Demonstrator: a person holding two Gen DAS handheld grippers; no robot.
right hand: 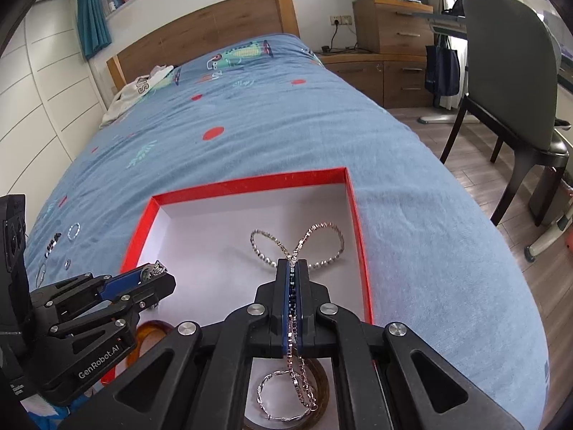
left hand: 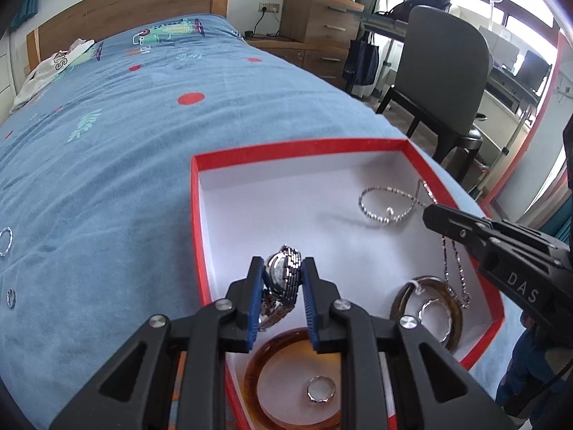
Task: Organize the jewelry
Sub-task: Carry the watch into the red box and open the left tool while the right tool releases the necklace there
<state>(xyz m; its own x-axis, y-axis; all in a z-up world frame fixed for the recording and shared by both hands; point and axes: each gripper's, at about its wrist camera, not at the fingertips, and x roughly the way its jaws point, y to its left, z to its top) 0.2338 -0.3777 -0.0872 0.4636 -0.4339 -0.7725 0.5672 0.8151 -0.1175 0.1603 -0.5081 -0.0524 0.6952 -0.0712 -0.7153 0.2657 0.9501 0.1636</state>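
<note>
A red box (left hand: 195,215) with a white inside lies on the blue bed. My left gripper (left hand: 283,279) is shut on a silver metal watch (left hand: 283,276) and holds it over the box's near left part; it also shows in the right wrist view (right hand: 154,272). My right gripper (right hand: 294,265) is shut on a silver chain necklace (right hand: 297,242), whose far loops rest on the box floor and whose other end hangs below the jaws. In the box lie an amber bangle (left hand: 258,362) with a silver ring (left hand: 321,389) inside, and a brown bangle (left hand: 454,315) around a silver hoop (left hand: 435,317).
Several small silver rings and pieces lie loose on the bedspread left of the box (right hand: 73,231) (left hand: 5,242). A white garment (right hand: 143,86) lies near the wooden headboard. A grey chair (right hand: 508,82) and wooden drawers (right hand: 390,32) stand right of the bed.
</note>
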